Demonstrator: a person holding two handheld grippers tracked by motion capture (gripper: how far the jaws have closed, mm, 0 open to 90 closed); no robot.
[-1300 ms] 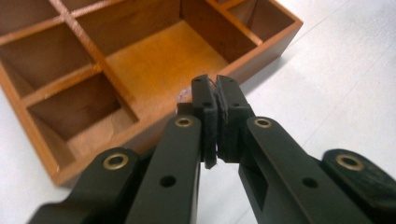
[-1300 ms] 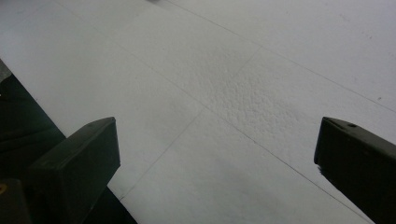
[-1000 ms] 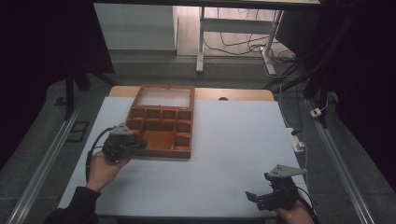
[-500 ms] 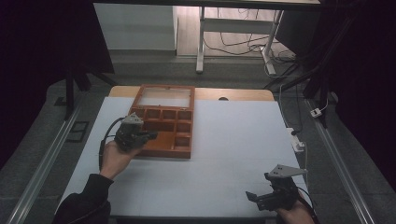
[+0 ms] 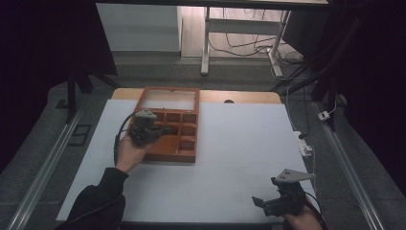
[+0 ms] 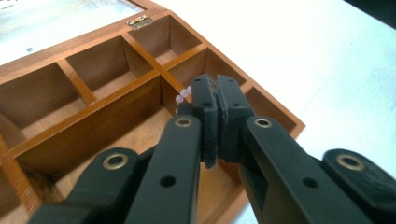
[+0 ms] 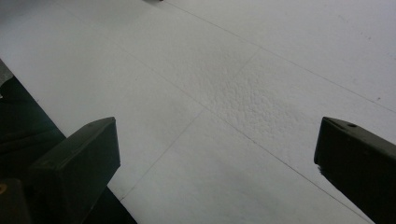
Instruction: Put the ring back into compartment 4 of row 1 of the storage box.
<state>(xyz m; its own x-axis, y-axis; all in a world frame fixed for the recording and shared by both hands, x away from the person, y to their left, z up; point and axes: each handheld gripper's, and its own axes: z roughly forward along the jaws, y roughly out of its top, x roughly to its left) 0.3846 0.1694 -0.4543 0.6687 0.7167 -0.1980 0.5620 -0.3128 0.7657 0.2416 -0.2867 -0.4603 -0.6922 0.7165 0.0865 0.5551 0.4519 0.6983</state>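
While our left gripper (image 6: 215, 119), pinched tight on pale bead string (image 6: 183, 95), has carried forward over wooden box (image 5: 189, 154) compartments since a second ago, drop looks near; right gripper (image 5: 276, 201) idles wide open, empty, above worktop (image 5: 239, 143).

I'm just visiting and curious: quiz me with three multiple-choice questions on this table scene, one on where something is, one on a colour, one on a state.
1. Where is the left gripper?
A. Over the wooden box
B. At the table's near right corner
C. Off the table

2. What colour is the table top?
A. Green
B. White
C. Black

3. How do the right gripper's jaws stand?
A. Shut on a bead string
B. Pressed flat together
C. Wide apart with nothing between

Answers: 1 A, the high view shows it above the box's compartments. 2 B, the surface around the box is plain white. 3 C, the right gripper view shows bare table between the two jaws.
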